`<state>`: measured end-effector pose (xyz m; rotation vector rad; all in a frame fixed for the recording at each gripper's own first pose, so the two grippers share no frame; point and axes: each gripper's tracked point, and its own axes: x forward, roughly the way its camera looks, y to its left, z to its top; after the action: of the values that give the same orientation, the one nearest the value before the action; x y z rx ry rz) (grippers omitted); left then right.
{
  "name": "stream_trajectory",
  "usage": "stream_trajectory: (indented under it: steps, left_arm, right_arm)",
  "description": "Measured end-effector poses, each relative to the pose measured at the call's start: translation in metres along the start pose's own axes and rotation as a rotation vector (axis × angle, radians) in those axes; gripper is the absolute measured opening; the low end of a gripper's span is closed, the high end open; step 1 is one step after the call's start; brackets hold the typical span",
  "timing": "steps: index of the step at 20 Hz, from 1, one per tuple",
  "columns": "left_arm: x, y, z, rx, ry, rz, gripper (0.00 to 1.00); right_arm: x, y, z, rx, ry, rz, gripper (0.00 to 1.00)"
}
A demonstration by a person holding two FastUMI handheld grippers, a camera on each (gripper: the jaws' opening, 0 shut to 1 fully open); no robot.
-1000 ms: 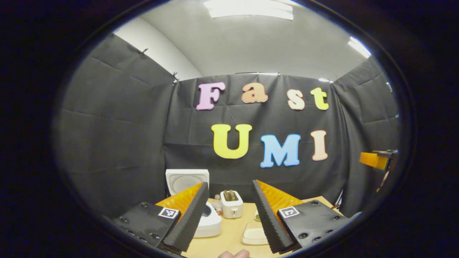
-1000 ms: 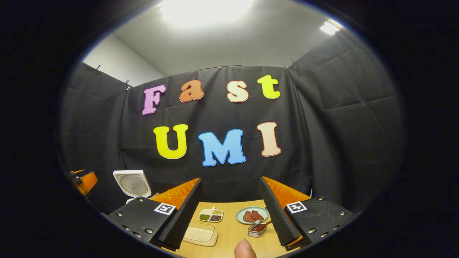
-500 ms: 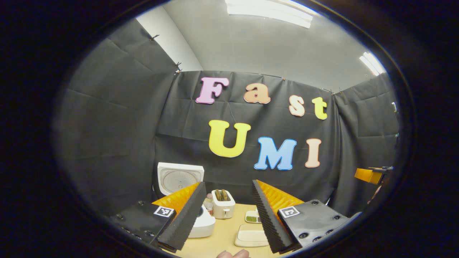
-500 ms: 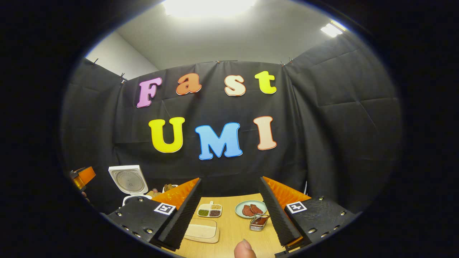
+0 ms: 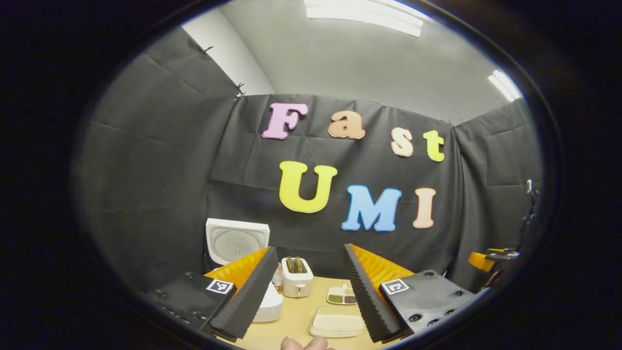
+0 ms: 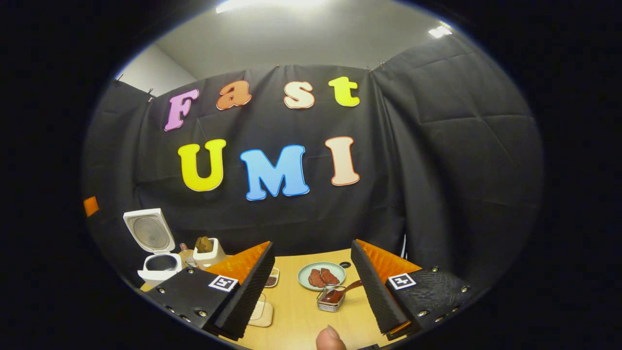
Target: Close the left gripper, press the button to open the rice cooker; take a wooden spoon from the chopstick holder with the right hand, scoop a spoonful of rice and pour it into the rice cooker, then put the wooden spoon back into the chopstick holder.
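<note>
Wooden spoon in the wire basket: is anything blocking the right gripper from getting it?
Nothing visible does. The wooden spoon leans out of the chopstick holder, framed in the gap between the right gripper's open jaws, with bare table in front. The plate of meat sits behind it.

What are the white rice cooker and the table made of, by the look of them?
The rice cooker looks like smooth white plastic, its open lid lined with a dull grey metal-looking disc. The table looks like pale wood or laminate, matte with faint grain.
</note>
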<state>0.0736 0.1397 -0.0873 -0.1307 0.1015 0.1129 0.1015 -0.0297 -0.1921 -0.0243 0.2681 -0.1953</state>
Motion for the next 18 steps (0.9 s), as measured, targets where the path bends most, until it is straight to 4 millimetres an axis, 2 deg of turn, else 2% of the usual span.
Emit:
stream_trajectory:
  steps: [2, 5, 6, 7, 10, 13, 15, 16, 17, 18]
  left_arm:
    - [-0.001, -0.017, 0.001, -0.052, -0.002, -0.007, 0.89]
    - [-0.001, -0.031, -0.002, -0.129, -0.006, 0.003, 0.9]
    - [-0.004, -0.032, -0.006, -0.128, 0.0, 0.025, 1.0]
    - [-0.005, -0.032, -0.01, -0.111, 0.006, 0.049, 0.92]
    - [-0.007, -0.041, -0.027, -0.021, 0.039, 0.101, 0.92]
    - [-0.007, -0.065, -0.039, 0.013, 0.086, 0.118, 0.93]
    - [-0.007, -0.072, -0.048, 0.024, 0.112, 0.123, 0.93]
    - [-0.006, -0.073, -0.05, 0.032, 0.124, 0.127, 1.0]
    - [-0.006, -0.074, -0.053, 0.033, 0.135, 0.13, 0.93]
    - [-0.004, -0.075, -0.057, 0.032, 0.147, 0.133, 0.92]
  right_arm:
    - [0.026, -0.021, -0.026, 0.01, 0.033, -0.008, 0.96]
    - [0.067, -0.054, -0.064, -0.006, 0.046, -0.039, 0.96]
    - [0.083, -0.065, -0.079, -0.018, 0.049, -0.053, 0.95]
    - [0.096, -0.073, -0.094, -0.021, 0.063, -0.057, 0.95]
    - [0.132, -0.093, -0.144, 0.022, 0.124, -0.067, 0.95]
    - [0.162, -0.105, -0.192, 0.095, 0.191, -0.076, 0.95]
    - [0.175, -0.106, -0.216, 0.153, 0.23, -0.068, 0.95]
    - [0.18, -0.101, -0.225, 0.169, 0.246, -0.049, 0.95]
    - [0.188, -0.098, -0.238, 0.163, 0.267, -0.041, 0.93]
    - [0.194, -0.091, -0.247, 0.155, 0.286, -0.018, 0.87]
